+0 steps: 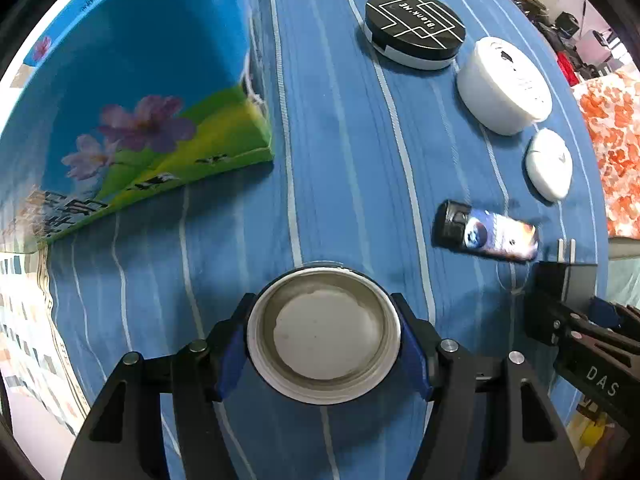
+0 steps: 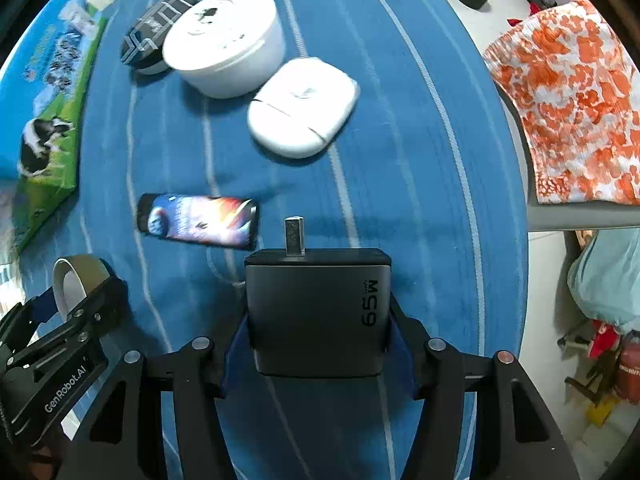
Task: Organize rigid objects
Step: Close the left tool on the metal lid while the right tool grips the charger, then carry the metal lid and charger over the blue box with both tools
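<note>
Presently, stock as it stands, nearest first, all places given from the milk carton box (image 1: 132, 92) lying at the left edge of the blue striped table (image 1: 340, 160).

Held, one: round open jar (image 1: 323, 334), white rim, pale contents, clamped between my left jaws (image 1: 323, 340), just below the box and lifted over the cloth.

Held, one: black charger block (image 2: 318, 312) marked 65W, single prong showing forward, gripped in my right jaws (image 2: 318, 344), well to the right of the box.

Lying, one: small tube (image 1: 486, 234) with black cap and colourful print, on its side, right of the box, just ahead of the charger.

Lying, one: white oval case (image 1: 548, 164), further right and beyond the tube.

Standing, one: white round tub (image 1: 504, 86) with lid, beyond the case.

Standing, one: black round tin (image 1: 414, 28) with white line pattern, farthest, nearest the box's far end.

Count: six rigid items, one box.

Progress, my judgement: four items lie in a loose curved row, seemingly placed; two are in hand and not yet set down. The box interior is not visible, so I cannot tell its contents.
</note>
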The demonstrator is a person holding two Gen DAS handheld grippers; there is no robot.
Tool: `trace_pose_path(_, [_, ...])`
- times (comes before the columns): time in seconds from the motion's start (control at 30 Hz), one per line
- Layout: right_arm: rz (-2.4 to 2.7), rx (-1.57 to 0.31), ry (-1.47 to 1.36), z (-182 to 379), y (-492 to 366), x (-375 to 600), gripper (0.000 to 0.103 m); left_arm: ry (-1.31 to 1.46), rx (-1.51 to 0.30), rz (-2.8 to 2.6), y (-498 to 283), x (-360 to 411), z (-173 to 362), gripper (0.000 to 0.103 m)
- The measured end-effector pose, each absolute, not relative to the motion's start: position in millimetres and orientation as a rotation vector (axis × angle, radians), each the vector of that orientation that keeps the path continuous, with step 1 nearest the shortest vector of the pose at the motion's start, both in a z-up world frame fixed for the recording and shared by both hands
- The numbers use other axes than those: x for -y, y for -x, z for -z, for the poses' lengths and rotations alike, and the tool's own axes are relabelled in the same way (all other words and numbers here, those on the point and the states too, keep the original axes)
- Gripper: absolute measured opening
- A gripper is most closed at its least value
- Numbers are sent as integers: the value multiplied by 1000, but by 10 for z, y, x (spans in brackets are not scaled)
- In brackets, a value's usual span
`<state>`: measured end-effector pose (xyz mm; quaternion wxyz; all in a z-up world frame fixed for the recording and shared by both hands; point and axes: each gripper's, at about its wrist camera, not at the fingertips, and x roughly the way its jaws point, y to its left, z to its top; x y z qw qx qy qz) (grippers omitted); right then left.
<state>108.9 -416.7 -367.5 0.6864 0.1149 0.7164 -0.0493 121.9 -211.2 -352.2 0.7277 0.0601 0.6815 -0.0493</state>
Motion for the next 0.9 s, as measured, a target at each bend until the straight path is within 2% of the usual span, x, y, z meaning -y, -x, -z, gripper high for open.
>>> trace_pose_path(0.33, [43, -1480, -280, 3250, -1004, 3857, 62, -128, -1435, 130, -1089, 1923, 3045, 62])
trace_pose_path(0.63, [-63, -1341, -284, 2514, -1171, 3408, 62, -111, -1312, 167, -1058, 1650, 2253, 62])
trace_pose_path(0.9, [-120, -1246, -213, 1949, -1486, 2886, 62, -95, -1191, 152, -1466, 1139, 1698, 62])
